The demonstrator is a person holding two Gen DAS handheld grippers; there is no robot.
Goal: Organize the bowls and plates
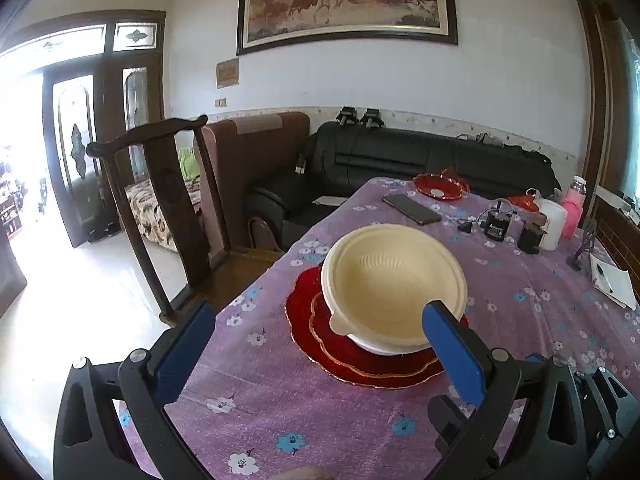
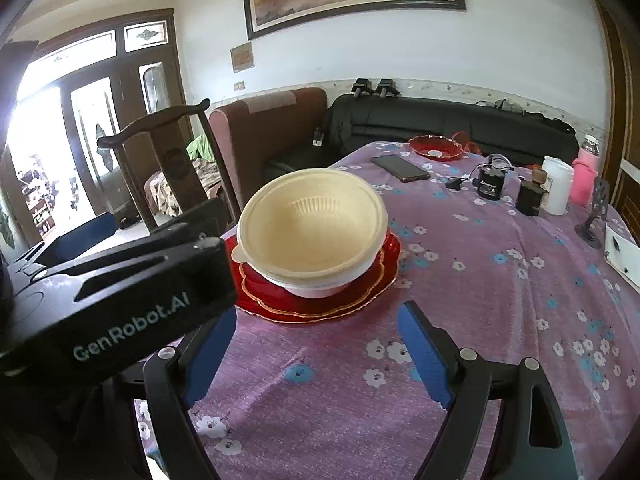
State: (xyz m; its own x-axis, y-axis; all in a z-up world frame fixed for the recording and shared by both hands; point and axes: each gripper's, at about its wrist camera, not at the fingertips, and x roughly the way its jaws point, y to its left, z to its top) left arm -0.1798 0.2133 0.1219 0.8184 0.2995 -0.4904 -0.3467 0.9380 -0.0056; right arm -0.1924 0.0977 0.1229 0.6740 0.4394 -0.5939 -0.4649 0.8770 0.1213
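I see a ribbed cream plastic bowl (image 2: 312, 224) stacked on scalloped red plates (image 2: 320, 300), just beyond both grippers' released, empty jaws.

White walls hold a big horse painting (image 1: 346, 0) in a dark frame. Bright light pours through brown glass doors (image 1: 76, 152) onto the shiny pale floor (image 1: 80, 304). A black sofa (image 1: 420, 160) stands by the wall, near a dark wooden chair (image 1: 160, 208).
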